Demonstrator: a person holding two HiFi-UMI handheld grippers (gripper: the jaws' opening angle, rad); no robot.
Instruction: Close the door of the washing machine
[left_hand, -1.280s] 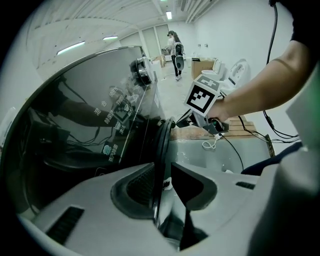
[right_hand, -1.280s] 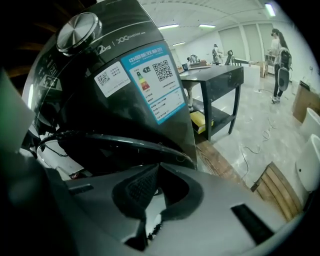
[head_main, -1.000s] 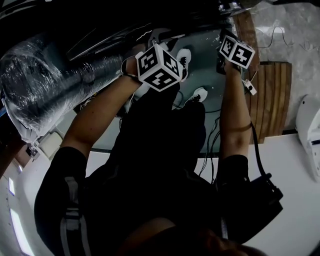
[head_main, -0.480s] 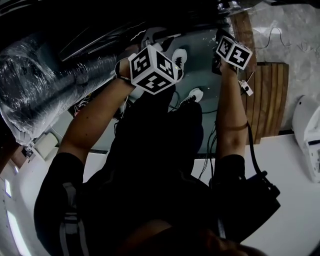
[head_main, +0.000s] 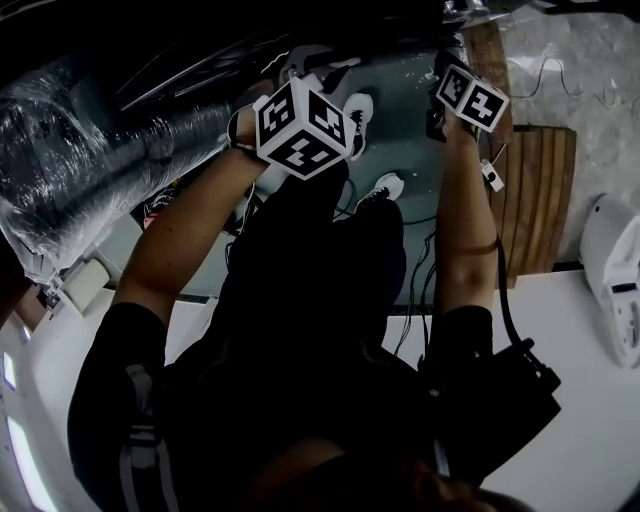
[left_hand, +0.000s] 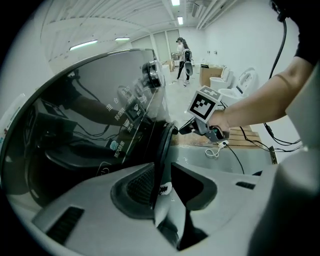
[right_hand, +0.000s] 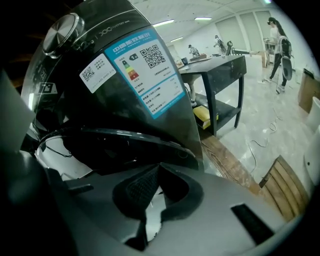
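Note:
The washing machine (right_hand: 115, 65) is dark and glossy, with a blue energy label (right_hand: 147, 70) and a chrome knob (right_hand: 62, 25). Its round door (left_hand: 85, 130) stands ajar. In the left gripper view the thin black door rim (left_hand: 163, 142) runs between the pads of my left gripper (left_hand: 161, 175), which is shut on it. My right gripper (right_hand: 158, 172) is shut with nothing between its pads, its tip just below the door's curved rim (right_hand: 130, 142). In the head view only the marker cubes (head_main: 300, 125) show, both up against the dark machine.
A wooden pallet (head_main: 540, 190) lies on the floor to the right, with a white fixture (head_main: 612, 290) beyond it. Cables (head_main: 420, 290) trail by my feet. A plastic-wrapped roll (head_main: 80, 170) lies at left. A black table (right_hand: 220, 80) stands beside the machine.
Both grippers keep their places at the door. Only the head view shifts slightly.

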